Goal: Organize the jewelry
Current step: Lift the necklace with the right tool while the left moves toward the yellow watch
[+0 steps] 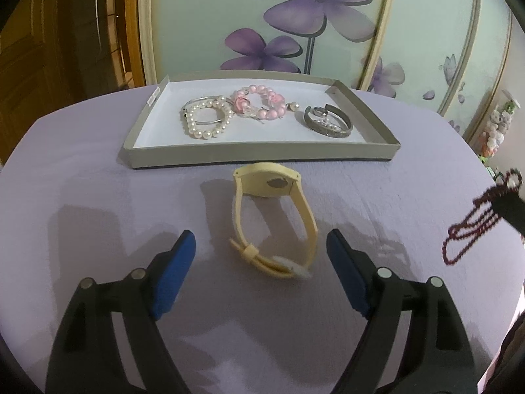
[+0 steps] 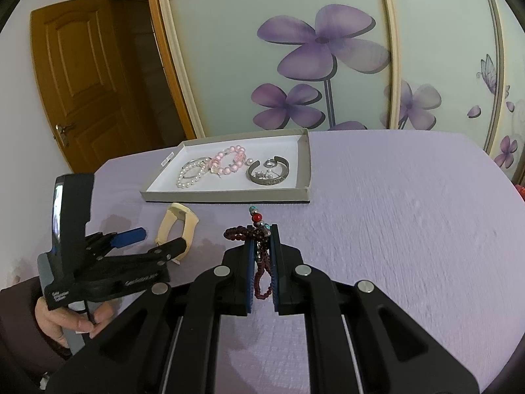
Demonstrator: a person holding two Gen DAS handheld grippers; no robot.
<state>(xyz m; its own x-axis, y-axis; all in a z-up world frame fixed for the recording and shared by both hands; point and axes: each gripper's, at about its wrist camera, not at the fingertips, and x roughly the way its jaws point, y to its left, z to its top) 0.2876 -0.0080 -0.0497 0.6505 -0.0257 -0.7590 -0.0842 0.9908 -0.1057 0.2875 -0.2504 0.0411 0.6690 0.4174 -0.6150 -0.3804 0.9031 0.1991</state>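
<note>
Your left gripper (image 1: 261, 246) is spread wide around the cream watch (image 1: 274, 220) on the purple cloth (image 1: 377, 203), gripping nothing. Your right gripper (image 2: 261, 239) is clamped on the dark red bead bracelet (image 2: 259, 252), near the tray (image 2: 226, 196).

My right claw (image 2: 261, 249) is clamped on a dark garnet-red beaded bracelet (image 2: 259, 256), loops dangling above the cloth. A pale cream rubber-strapped wristwatch (image 1: 274, 220) lies buckled on its side, just before the shallow grey cardboard tray (image 1: 262, 154) of bracelets.
</note>
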